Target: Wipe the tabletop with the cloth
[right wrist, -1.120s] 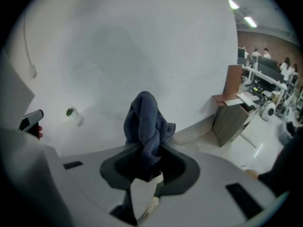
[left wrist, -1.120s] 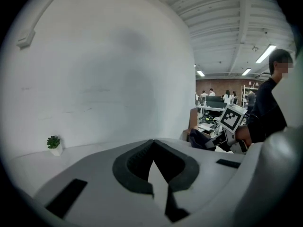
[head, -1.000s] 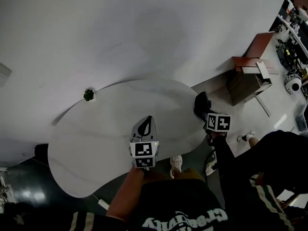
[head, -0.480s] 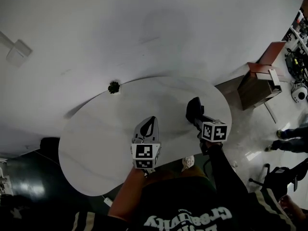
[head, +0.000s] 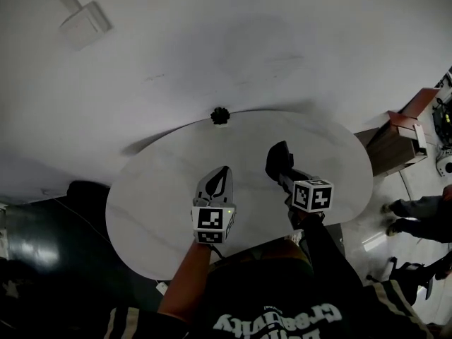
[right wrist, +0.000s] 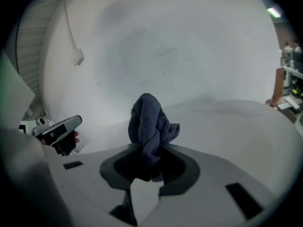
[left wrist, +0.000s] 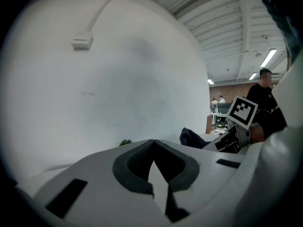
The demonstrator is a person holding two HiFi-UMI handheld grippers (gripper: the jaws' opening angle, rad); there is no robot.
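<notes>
Got the right gripper (right wrist: pixel 149 151) clamped on a bunched-up dark blue cloth (right wrist: pixel 150 119), wad poking out past the tips. Holding it over the right half of the round white tabletop (head: pixel 159 189), can't tell from here if it's actually touching. Got the left gripper (left wrist: pixel 153 143) pinched closed and empty, tips meeting, parked over the middle of the table just beside the right one. Also spotting a small green plant (head: pixel 220 115) at the far edge, by the wall (head: pixel 212 41).

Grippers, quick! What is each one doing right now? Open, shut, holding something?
Left gripper: shut, nothing between its jaws.
Right gripper: shut on the dark blue cloth.
</notes>
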